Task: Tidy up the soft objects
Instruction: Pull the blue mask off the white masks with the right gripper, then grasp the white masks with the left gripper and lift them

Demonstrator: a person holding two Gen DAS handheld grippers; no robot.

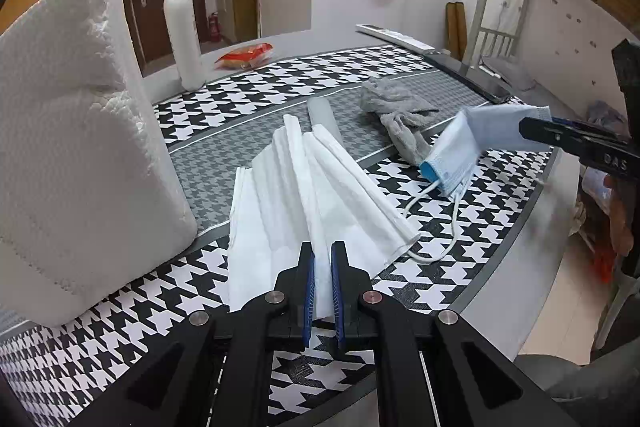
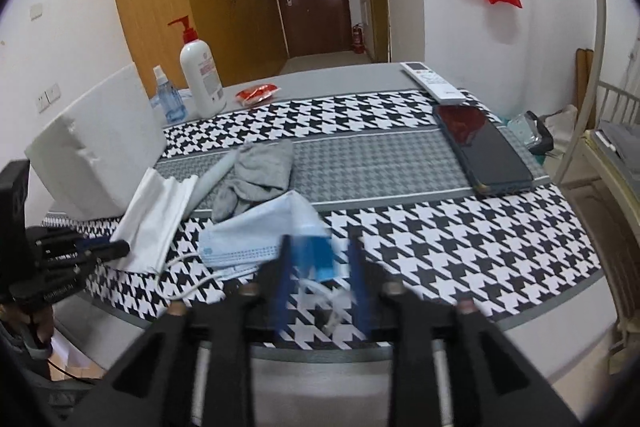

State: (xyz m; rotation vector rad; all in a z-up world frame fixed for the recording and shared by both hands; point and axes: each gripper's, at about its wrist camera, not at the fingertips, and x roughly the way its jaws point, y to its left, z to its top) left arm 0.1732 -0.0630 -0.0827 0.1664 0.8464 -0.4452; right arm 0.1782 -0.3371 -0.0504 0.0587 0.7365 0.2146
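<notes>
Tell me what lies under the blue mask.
The blue mask rests on the houndstooth cloth, its far edge overlapping the grey glove. Its white ear loops trail out beneath. What else it covers cannot be seen.

Matt woven houndstooth tablecloth point(image 1: 472, 227)

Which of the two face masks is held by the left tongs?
The white mask: the left tongs pinch its near edge. The blue mask lies further right.
</notes>
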